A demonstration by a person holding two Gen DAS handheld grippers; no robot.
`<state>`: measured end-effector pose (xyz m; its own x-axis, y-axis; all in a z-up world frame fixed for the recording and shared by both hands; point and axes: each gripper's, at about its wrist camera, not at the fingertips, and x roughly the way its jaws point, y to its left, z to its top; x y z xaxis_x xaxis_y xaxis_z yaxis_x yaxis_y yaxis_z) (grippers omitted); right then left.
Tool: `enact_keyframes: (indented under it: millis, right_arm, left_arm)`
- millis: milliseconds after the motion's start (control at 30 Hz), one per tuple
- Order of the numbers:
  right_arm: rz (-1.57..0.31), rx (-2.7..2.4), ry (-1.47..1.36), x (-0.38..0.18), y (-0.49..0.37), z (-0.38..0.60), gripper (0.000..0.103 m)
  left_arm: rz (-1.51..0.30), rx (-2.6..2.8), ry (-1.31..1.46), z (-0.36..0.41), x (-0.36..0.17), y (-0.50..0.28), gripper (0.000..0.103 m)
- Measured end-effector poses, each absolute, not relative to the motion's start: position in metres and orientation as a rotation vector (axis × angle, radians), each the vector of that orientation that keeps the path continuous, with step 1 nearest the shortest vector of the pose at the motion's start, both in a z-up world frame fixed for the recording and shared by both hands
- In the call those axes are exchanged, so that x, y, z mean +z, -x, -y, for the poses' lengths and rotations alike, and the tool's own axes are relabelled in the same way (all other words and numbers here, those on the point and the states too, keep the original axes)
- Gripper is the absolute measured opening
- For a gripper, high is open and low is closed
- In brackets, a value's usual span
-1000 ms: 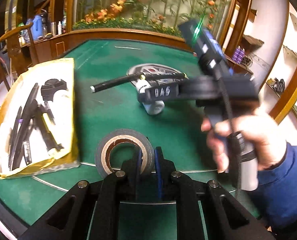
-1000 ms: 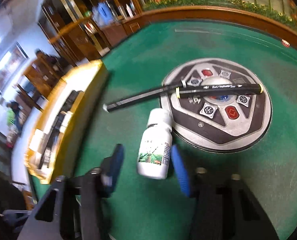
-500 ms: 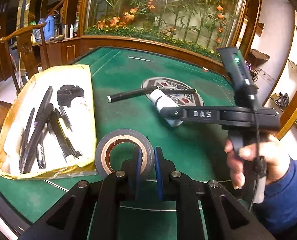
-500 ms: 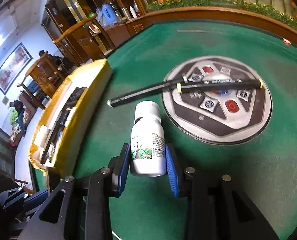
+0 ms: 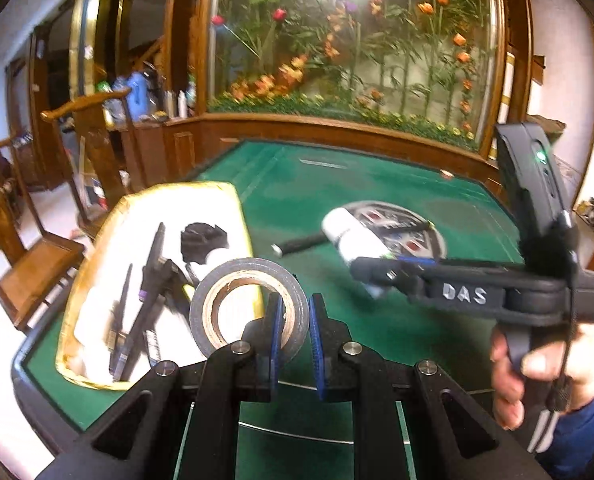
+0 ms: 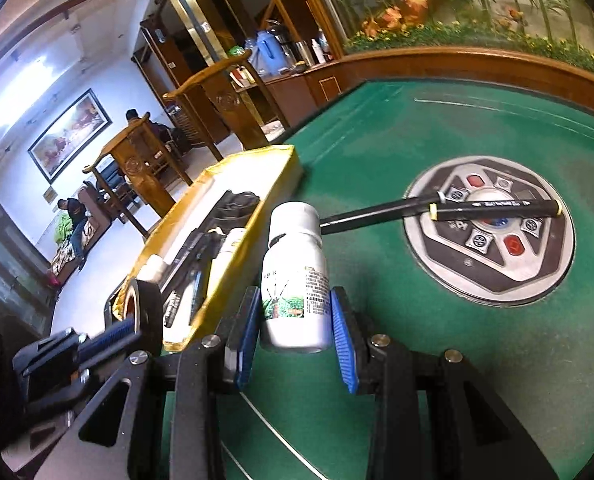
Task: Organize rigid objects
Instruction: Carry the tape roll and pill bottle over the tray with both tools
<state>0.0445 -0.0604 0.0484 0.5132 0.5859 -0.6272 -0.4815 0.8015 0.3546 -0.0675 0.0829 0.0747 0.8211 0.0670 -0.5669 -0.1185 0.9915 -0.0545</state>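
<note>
Left wrist view: the left tongs (image 5: 295, 326) clamp a grey tape roll's (image 5: 249, 308) wall. The right tongs (image 6: 293, 330) clamp a white bottle (image 6: 295, 280); beyond them, two pens (image 6: 437, 210) lie on the counter (image 6: 377, 140).

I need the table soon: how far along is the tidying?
Done: several pens already lie in the yellow tray. In hand: the left tool grips the tape roll; the right tool grips the white bottle. Left: two black pens on the table.

White bottle (image 6: 295, 280) in right hand-held gripper (image 6: 297, 326) — seemingly airborne.
</note>
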Motion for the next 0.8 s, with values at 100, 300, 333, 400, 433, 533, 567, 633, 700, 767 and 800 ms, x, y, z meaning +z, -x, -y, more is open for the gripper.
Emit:
enact_keyframes:
  millis: [100,300,333,400,433,533,567,633,700,767,800]
  right_arm:
    - [-0.796,0.659,-0.129,0.052,-0.041,0.054,0.033]
    - [-0.779,0.683,-0.123,0.060,-0.036,0.041,0.034]
    - [-0.779,0.692,-0.121,0.061,-0.036,0.037,0.034]
    - [-0.776,0.702,-0.118,0.064,-0.036,0.030,0.034]
    - [-0.773,0.710,-0.114,0.065,-0.036,0.025,0.034]
    - [-0.763,0.731,-0.100,0.070,-0.034,0.009,0.034]
    - [-0.763,0.738,-0.096,0.071,-0.034,0.005,0.034]
    - [-0.763,0.749,-0.085,0.073,-0.033,-0.004,0.034]
    - [-0.765,0.759,-0.072,0.073,-0.036,-0.014,0.034]
    - [-0.767,0.766,-0.063,0.074,-0.038,-0.023,0.034]
    - [-0.768,0.769,-0.060,0.075,-0.038,-0.026,0.034]
  left_arm:
    - [-0.568,0.150,0.061,-0.089,0.077,0.070,0.012]
    - [-0.545,0.212,0.048,-0.105,0.075,0.072,0.012]
    - [-0.542,0.219,0.048,-0.107,0.075,0.072,0.012]
    - [-0.540,0.227,0.049,-0.112,0.075,0.073,0.012]
    - [-0.539,0.232,0.049,-0.114,0.074,0.073,0.012]
    - [-0.538,0.250,0.046,-0.122,0.072,0.074,0.012]
    - [-0.539,0.254,0.048,-0.125,0.071,0.074,0.012]
    - [-0.540,0.260,0.055,-0.130,0.070,0.073,0.012]
    - [-0.543,0.267,0.060,-0.134,0.069,0.071,0.012]
    - [-0.548,0.275,0.065,-0.139,0.067,0.069,0.012]
    - [-0.550,0.277,0.068,-0.141,0.066,0.067,0.012]
